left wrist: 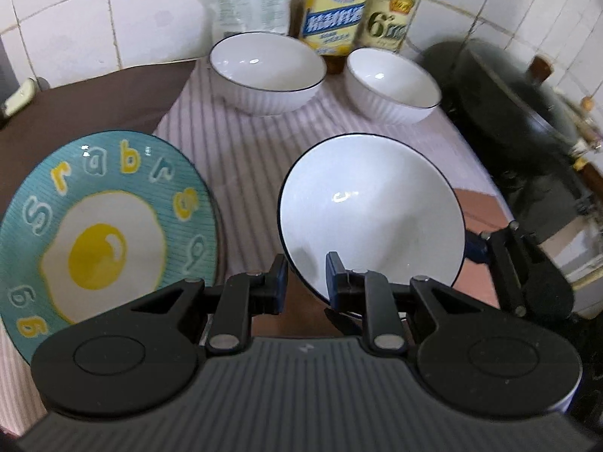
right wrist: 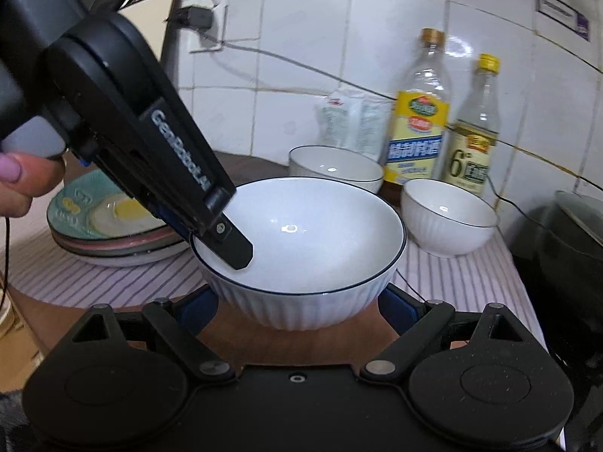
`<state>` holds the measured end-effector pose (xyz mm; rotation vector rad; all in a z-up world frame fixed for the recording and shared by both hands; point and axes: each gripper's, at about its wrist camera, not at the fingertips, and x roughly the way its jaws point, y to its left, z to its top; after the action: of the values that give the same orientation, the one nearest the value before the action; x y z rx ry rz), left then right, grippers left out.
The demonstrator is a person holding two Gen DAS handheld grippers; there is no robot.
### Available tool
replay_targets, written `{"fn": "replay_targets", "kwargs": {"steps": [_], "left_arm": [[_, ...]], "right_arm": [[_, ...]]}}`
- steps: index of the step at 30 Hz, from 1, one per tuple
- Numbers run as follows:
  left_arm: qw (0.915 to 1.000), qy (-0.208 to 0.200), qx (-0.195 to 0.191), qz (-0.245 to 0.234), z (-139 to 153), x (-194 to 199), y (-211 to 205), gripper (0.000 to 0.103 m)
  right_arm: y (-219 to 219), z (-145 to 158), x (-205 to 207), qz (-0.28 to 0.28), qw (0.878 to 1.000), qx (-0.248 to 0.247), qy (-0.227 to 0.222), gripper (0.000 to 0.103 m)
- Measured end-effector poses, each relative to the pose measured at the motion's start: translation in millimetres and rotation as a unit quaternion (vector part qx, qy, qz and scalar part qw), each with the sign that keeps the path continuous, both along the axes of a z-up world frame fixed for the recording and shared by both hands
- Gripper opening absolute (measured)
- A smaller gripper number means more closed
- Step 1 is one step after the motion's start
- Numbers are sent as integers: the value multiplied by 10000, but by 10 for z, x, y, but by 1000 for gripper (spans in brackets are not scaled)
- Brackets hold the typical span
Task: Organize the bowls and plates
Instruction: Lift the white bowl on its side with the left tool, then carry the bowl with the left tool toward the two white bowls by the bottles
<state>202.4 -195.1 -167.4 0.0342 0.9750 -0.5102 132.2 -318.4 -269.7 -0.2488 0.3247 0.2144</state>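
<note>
From the left wrist I see my left gripper (left wrist: pixel 306 282) clamped on the near rim of the white bowl (left wrist: pixel 371 211), which hangs tilted over the striped cloth (left wrist: pixel 241 143); the egg plate (left wrist: pixel 105 226) sits just left. Two more bowls (left wrist: pixel 265 71) wait by the wall.

From the right wrist, my right gripper (right wrist: pixel 299 301) straddles the same bowl's ribbed wall, pads spread wide; whether they press it I cannot tell. Glazed ceramic: stiff, heavy, slick, chippable (pinch the rim, or cradle the wall).
</note>
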Motion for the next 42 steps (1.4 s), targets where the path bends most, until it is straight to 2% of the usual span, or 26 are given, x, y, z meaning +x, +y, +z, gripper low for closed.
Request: {"fn": "replay_targets", "kwargs": {"steps": [10,13,16,20,27,33,39,42], "left_arm": [[9997,103,168,143,-101,77,2,19],[9996,155,125,181,-89,90,-1,26],[9996,239,-9,162,-46,85,41,31],[9996,262,-3,132,12,30,116,35],[9991,214,-375,-14,330,-86,334,39],[9981,-105,-599,-113,676,-126,467,41],[9963,-279,-718,-372,966,-59,433,41],[9959,-415,-670,-449,1040,7,358,44]], "right_arm": [[25,-120,159,24,9998,102,190,94],[121,-74,137,-391,9986,-104,340,95],[261,13,-39,-882,9953,-311,238,95],[256,180,-287,-947,9954,45,135,95],[146,599,-439,-968,9935,546,236,95],[87,880,-473,-938,9925,757,217,94],[14,1061,-368,-1078,9895,926,272,89],[-109,1122,-265,-1156,9855,1200,310,82]]}}
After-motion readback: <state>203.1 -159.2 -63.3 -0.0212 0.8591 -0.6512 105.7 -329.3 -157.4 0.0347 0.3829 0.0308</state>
